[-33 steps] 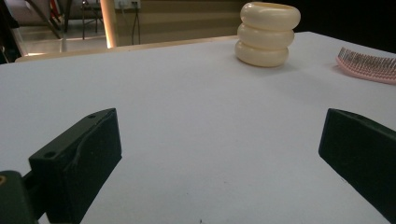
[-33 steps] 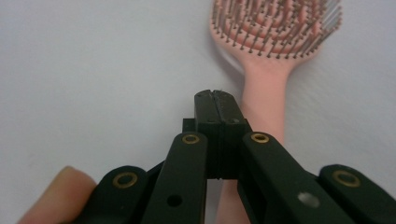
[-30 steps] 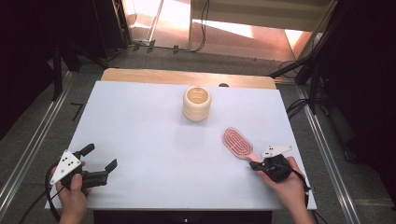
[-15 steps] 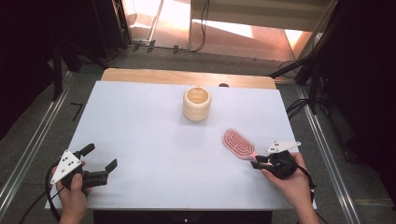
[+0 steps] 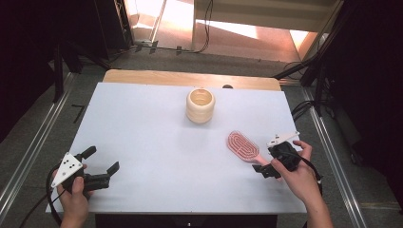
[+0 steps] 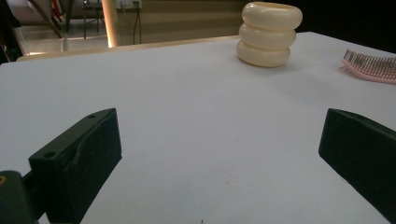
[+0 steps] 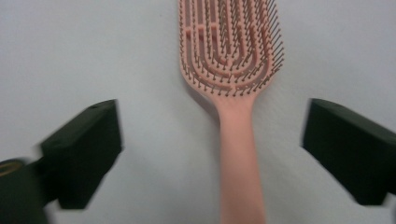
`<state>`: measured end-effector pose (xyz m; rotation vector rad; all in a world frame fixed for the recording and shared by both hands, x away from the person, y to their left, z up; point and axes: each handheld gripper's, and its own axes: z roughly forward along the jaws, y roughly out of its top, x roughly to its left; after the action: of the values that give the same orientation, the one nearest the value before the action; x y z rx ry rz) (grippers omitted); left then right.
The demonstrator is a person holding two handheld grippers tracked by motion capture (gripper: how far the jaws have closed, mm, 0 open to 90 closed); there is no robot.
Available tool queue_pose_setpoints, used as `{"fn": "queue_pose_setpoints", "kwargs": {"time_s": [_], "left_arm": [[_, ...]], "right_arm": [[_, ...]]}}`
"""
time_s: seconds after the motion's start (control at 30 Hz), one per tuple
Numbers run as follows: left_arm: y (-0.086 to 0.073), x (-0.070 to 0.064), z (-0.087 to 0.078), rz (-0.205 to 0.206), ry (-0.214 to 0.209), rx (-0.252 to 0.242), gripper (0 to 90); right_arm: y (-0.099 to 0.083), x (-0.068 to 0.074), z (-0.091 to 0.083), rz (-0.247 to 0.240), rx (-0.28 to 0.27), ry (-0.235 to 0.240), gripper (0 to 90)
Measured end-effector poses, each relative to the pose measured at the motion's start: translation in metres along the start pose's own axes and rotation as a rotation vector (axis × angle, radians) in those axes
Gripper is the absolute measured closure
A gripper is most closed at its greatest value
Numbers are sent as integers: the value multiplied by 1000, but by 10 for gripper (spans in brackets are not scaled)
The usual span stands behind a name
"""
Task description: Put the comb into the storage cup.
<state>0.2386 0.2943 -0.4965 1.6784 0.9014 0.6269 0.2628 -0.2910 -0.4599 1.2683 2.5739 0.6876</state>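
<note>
Right gripper [image 7: 212, 140] straddling hairbrush [image 7: 231, 70] handle

So the setup is a white-topped desk [image 5: 142, 133] with a strip of light wooden edge [image 5: 190, 78] along the far side. Grey floor [image 5: 157, 59] all around, metal rails [image 5: 28, 152] running down both sides, black cables [image 5: 304, 107] trailing about. Pretty dark room, except a bright warm patch of light [image 5: 247, 31] on the floor at the back.
</note>
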Motion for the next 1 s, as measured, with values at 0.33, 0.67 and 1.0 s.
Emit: {"fn": "queue_pose_setpoints", "kwargs": {"time_s": [0.33, 0.67, 1.0], "left_arm": [[0, 0, 0, 3, 0, 2, 0], [0, 0, 0, 12, -8, 4, 0], [0, 0, 0, 12, -8, 4, 0]], "right_arm": [[8, -15, 13, 2, 101, 31, 0], [8, -17, 24, -7, 164, -17, 268], [10, -14, 37, -23, 197, -2, 587]]}}
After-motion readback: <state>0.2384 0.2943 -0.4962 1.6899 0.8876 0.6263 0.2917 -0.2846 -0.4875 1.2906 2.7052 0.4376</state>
